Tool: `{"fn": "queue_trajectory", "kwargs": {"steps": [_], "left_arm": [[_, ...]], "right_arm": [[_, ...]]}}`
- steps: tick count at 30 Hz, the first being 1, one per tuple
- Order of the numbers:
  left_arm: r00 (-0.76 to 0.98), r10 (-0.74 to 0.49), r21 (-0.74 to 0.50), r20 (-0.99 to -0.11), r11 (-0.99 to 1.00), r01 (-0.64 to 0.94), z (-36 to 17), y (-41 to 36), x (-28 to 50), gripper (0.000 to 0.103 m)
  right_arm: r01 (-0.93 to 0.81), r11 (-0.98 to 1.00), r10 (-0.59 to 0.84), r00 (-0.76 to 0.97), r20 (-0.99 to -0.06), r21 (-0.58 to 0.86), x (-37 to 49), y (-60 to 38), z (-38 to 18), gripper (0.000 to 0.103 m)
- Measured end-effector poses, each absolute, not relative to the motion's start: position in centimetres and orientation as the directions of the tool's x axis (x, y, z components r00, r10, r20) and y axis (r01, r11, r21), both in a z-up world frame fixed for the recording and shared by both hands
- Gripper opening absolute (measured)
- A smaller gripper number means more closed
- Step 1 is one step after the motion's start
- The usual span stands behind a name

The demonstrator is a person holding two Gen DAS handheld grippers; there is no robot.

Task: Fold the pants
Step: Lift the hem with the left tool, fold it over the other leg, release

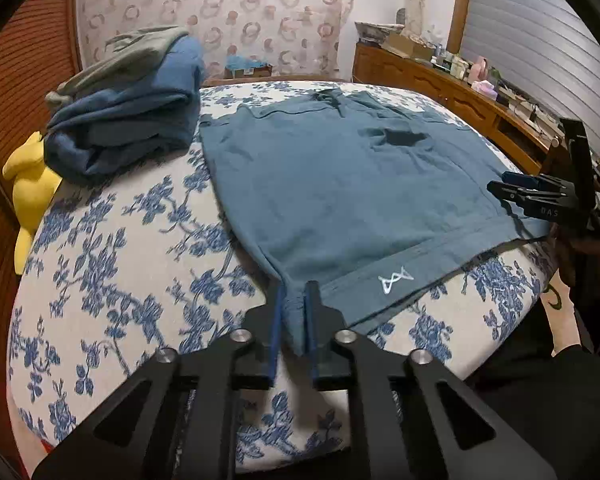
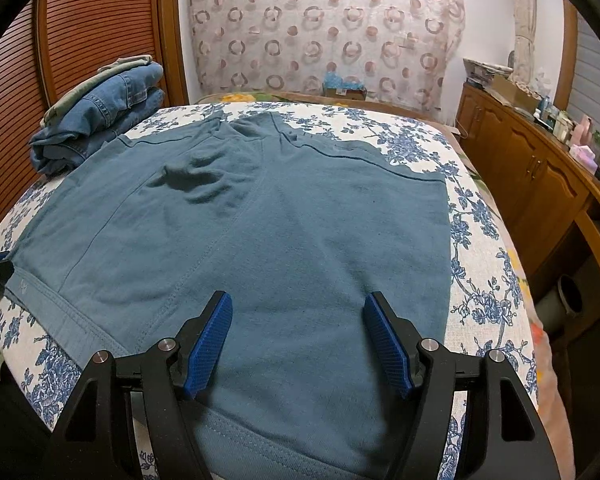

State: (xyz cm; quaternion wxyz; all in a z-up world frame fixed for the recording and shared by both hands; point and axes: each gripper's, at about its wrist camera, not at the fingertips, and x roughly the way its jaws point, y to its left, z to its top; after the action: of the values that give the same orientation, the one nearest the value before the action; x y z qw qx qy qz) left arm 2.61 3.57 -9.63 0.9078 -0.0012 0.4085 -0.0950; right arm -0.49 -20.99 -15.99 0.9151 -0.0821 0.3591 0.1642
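Observation:
Teal-blue pants point(image 1: 340, 192) lie spread flat on a floral-covered surface point(image 1: 112, 264); they also fill the right wrist view point(image 2: 260, 240). A white logo point(image 1: 395, 279) marks the near hem. My left gripper point(image 1: 294, 300) is shut on the pants' near left hem corner, cloth bunched between its blue pads. My right gripper point(image 2: 298, 320) is open, jaws wide apart, hovering over the near hem with nothing between them. It shows at the right edge of the left wrist view point(image 1: 516, 188).
A pile of folded jeans and grey cloth point(image 1: 128, 116) sits at the far left, also in the right wrist view point(image 2: 100, 116). A yellow plush point(image 1: 30, 192) lies beside it. A wooden sideboard point(image 2: 540, 184) with clutter runs along the right. A patterned curtain point(image 2: 320, 28) hangs behind.

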Motion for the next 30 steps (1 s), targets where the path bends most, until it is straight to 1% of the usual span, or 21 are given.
{"fn": "queue_trajectory", "kwargs": {"steps": [4, 11, 14, 19, 30], "left_arm": [[0.657, -0.217, -0.097, -0.721, 0.972, 0.215, -8.3, 2.5, 3.8, 0.008], [0.665, -0.277, -0.066, -0.693, 0.944, 0.324, -5.3, -1.6, 6.6, 0.007], [0.661, -0.303, -0.051, -0.686, 0.927, 0.371, -4.2, -4.0, 8.2, 0.007], [0.652, -0.353, -0.063, -0.671, 0.903, 0.425, -2.5, -6.9, 10.1, 0.007], [0.623, -0.455, -0.083, -0.637, 0.843, 0.531, 1.3, -12.7, 11.4, 0.007]], "right_arm": [[-0.362, 0.932, 0.243, 0.688, -0.684, -0.033, -0.3, -20.9, -16.0, 0.071], [-0.368, 0.929, 0.288, 0.683, -0.671, 0.024, -0.3, -22.0, -15.5, 0.071], [-0.361, 0.933, 0.278, 0.698, -0.660, 0.012, -0.6, -22.5, -15.1, 0.071], [-0.341, 0.940, 0.262, 0.723, -0.640, -0.001, -0.6, -23.6, -14.3, 0.070], [-0.285, 0.959, 0.225, 0.754, -0.617, 0.002, -0.9, -26.4, -14.1, 0.067]]}}
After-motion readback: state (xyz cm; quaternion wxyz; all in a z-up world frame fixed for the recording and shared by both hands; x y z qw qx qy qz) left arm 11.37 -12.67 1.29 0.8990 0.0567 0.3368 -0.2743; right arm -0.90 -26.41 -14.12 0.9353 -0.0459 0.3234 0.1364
